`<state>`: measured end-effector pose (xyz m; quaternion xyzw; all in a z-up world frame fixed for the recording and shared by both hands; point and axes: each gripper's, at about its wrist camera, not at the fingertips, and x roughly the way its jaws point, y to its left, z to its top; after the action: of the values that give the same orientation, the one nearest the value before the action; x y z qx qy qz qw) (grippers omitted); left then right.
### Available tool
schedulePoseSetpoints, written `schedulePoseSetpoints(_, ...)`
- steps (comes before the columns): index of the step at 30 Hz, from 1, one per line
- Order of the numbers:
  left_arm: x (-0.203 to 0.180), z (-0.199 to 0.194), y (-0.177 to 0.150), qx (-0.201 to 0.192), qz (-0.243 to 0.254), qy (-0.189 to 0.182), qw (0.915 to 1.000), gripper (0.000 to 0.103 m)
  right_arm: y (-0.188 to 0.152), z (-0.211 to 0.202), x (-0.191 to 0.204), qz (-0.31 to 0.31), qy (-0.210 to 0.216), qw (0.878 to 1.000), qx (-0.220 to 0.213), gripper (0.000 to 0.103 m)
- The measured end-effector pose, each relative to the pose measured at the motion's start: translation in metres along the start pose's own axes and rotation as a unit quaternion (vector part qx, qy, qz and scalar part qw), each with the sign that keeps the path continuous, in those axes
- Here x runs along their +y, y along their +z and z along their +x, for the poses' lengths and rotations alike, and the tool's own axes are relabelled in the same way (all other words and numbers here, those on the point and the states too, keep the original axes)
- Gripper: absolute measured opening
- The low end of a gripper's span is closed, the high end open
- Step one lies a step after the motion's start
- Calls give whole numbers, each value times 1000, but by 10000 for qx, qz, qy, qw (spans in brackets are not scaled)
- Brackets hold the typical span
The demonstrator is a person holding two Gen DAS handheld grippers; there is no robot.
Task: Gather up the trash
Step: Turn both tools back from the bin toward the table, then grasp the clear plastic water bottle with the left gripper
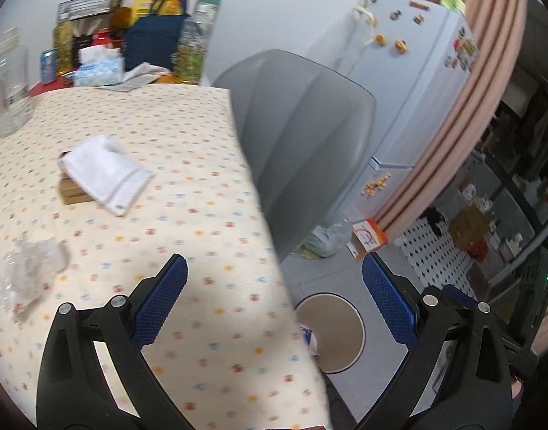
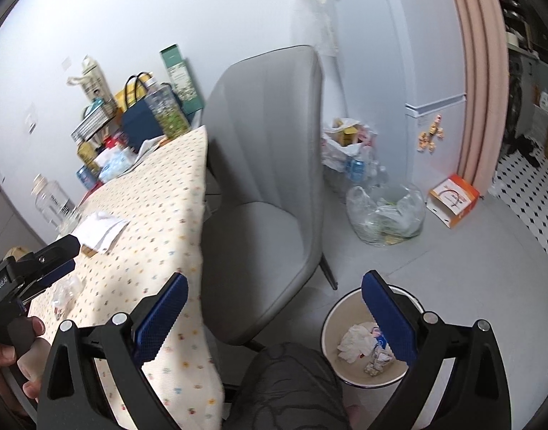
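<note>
Left gripper [image 1: 274, 286]: fingers spread wide, nothing between them, over the lower edge of the patterned tablecloth [image 1: 187, 186]. Right gripper [image 2: 274, 304]: likewise spread and empty, its right finger over the round bin [image 2: 331, 333] at lower right, which contains crumpled white paper [image 2: 356, 340]. Crumpled clear plastic [image 1: 30, 268] lies on the cloth at lower left. Beyond it, centre left, a white cloth [image 1: 105, 168] drapes a small brown box [image 1: 71, 193]. Grey chair [image 2: 266, 186] stands beside the table.
</note>
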<state>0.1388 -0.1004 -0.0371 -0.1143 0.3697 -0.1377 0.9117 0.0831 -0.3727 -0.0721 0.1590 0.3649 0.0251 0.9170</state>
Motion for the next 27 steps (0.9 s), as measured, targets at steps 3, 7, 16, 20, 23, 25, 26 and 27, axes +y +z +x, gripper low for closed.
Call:
schedulePoseSetpoints(3,24,-12,-1,-117,-165,186,9996,97,0,1,16,-122,98,9999,11,95)
schedulePoseSetpoints(7,54,-27,-1,-295,-306,541,9976,97,0,5,33,-257,211,9994,44,95)
schedulePoseSetpoints(16,125,-55,-13,-361,-724,1135,9902,97,-2,21,73,-566,500,9970,188,95)
schedulePoseSetpoints(20,145,-58,-20,-256,-700,1438,9868,97,-4,30,92,-696,633,9952,274,95)
schedulePoseSetpoints(23,158,-57,-27,-139,-696,1617,9843,97,-7,36,104,-785,707,9938,333,95)
schedulePoseSetpoints(25,162,-55,-30,-73,-675,1708,9830,96,-9,37,111,-841,736,9931,349,95)
schedulePoseSetpoints(26,164,-54,-31,-48,-683,1756,9821,95,-10,38,113,-859,744,9929,350,95)
schedulePoseSetpoints(27,167,-52,-32,-17,-693,1804,9812,93,-11,37,115,-871,754,9927,351,95)
